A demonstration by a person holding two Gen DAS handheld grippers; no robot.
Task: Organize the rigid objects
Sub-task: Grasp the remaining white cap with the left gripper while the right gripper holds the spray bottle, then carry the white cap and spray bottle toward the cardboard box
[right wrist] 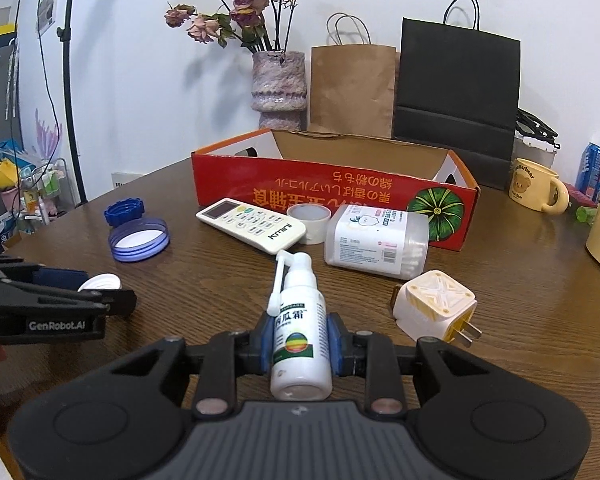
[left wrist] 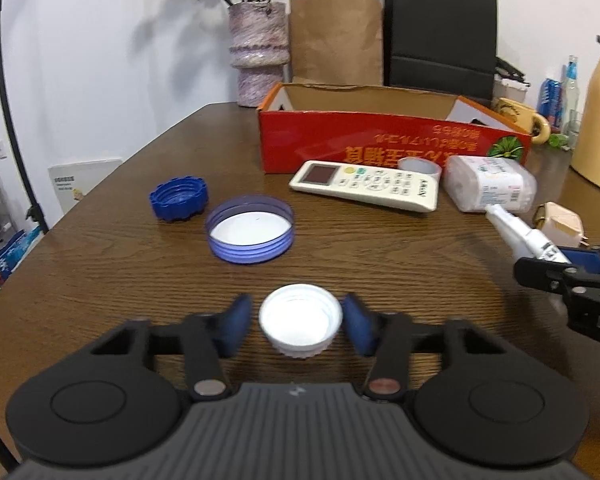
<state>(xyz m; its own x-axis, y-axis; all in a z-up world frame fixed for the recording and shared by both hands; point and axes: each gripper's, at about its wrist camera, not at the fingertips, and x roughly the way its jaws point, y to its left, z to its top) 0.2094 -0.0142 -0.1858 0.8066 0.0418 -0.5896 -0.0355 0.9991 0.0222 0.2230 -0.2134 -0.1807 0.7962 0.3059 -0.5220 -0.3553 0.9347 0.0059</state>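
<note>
A white bottle cap lies open side up on the wooden table, and the blue pads of my left gripper sit against its two sides, shut on it. From the right wrist view the same cap shows between the left gripper's fingers. My right gripper is shut on a white spray bottle with its nozzle pointing forward. That bottle also appears at the right edge of the left wrist view.
A red cardboard box stands open behind a remote, tape roll and cotton swab box. A plug adapter lies right of the bottle. A blue cap and a wide blue lid lie at the left. Vase, paper bags and mug stand behind.
</note>
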